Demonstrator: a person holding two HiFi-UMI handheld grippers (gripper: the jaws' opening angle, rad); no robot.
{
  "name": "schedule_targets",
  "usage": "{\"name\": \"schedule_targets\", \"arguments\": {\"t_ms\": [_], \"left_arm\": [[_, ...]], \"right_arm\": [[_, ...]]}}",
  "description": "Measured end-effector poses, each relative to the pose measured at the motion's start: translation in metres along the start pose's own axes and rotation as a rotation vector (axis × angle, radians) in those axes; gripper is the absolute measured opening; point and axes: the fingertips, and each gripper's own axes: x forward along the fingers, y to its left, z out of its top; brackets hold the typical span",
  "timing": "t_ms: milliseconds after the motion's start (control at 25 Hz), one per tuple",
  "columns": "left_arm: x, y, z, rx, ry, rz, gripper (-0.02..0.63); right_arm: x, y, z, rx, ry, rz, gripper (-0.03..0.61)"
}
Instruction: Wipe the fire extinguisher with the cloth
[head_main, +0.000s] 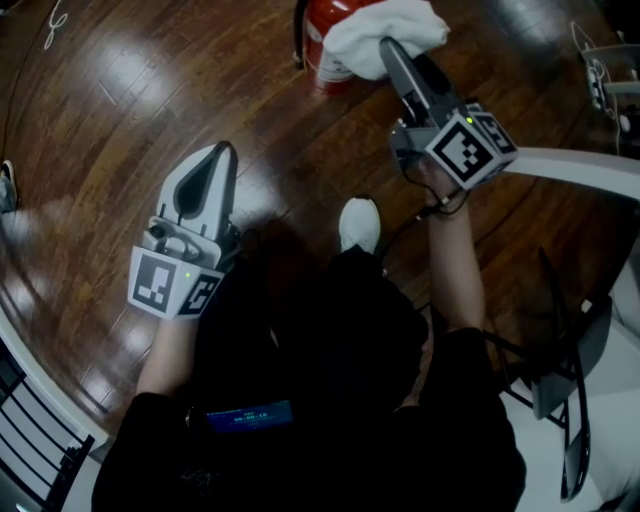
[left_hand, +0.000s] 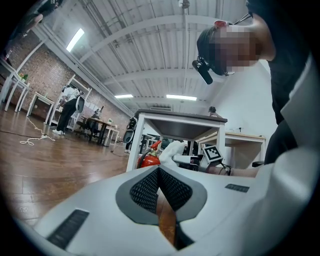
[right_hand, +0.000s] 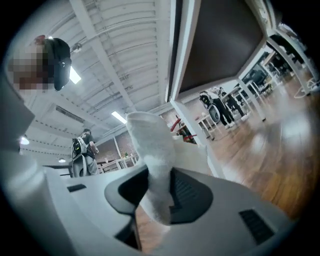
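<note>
A red fire extinguisher stands on the wooden floor at the top of the head view, partly hidden by a white cloth draped over it. My right gripper is shut on that cloth, which bunches between its jaws as a white cloth in the right gripper view. My left gripper hangs lower left above the floor, shut and holding nothing. The left gripper view shows the extinguisher and cloth far off beside a table leg.
A white table edge runs along the right, with a dark chair below it. The person's white shoe rests on the floor in the middle. A white table stands over the extinguisher. Desks and chairs fill the far room.
</note>
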Motion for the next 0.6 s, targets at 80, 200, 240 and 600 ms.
{"name": "schedule_targets", "arguments": {"t_ms": [80, 200, 240, 600], "left_arm": [[0.001, 0.0, 0.0, -0.001, 0.0, -0.003, 0.002], [0.002, -0.002, -0.001, -0.002, 0.002, -0.008, 0.003], [0.002, -0.002, -0.002, -0.002, 0.004, -0.009, 0.002], [0.001, -0.003, -0.005, 0.004, 0.012, 0.002, 0.002]], "right_arm": [[0.0, -0.003, 0.029, -0.065, -0.025, -0.013, 0.135], [0.0, -0.015, 0.063, -0.116, -0.059, -0.041, 0.135], [0.002, -0.018, 0.071, -0.134, -0.064, -0.049, 0.135], [0.031, -0.075, 0.056, -0.252, 0.019, -0.207, 0.135]]}}
